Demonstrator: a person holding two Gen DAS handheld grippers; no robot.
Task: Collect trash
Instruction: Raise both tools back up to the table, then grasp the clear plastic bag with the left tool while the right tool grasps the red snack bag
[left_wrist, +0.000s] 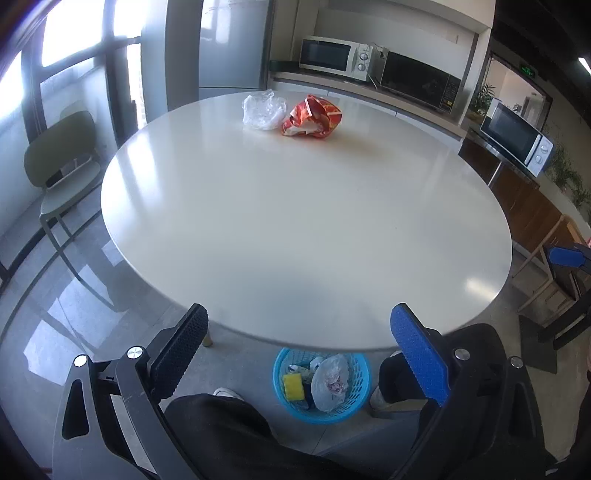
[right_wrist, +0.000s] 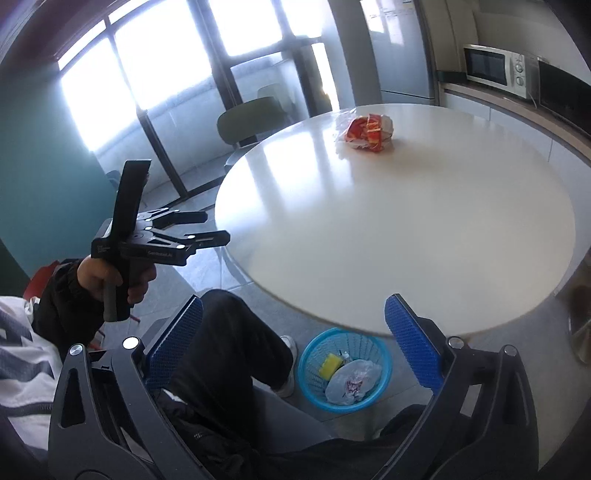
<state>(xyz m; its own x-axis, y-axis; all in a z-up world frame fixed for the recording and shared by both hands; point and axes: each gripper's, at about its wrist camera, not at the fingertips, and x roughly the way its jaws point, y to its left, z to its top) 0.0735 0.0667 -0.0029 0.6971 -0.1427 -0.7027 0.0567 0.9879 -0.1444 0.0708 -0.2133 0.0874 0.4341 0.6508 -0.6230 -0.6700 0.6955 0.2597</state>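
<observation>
A crumpled red-orange snack bag (left_wrist: 312, 117) (right_wrist: 368, 133) and a clear plastic bag (left_wrist: 263, 110) lie side by side on the far part of the round white table (left_wrist: 295, 229) (right_wrist: 406, 221). Under the table's near edge stands a blue basket (left_wrist: 321, 384) (right_wrist: 345, 369) holding a yellow sponge (left_wrist: 293, 386), a white plastic bag (left_wrist: 330, 382) and other scraps. My left gripper (left_wrist: 299, 354) is open and holds nothing, low over the near edge. My right gripper (right_wrist: 293, 339) is open too, also holding nothing. In the right wrist view a hand holds the left gripper (right_wrist: 212, 227) left of the table.
A green chair (left_wrist: 62, 162) (right_wrist: 251, 122) stands left of the table by the windows. Microwaves (left_wrist: 334, 57) (left_wrist: 517, 138) sit on the counter behind. The person's dark-trousered legs (right_wrist: 236, 354) and white shoe (right_wrist: 288, 384) flank the basket. A wooden chair (left_wrist: 546, 266) is at right.
</observation>
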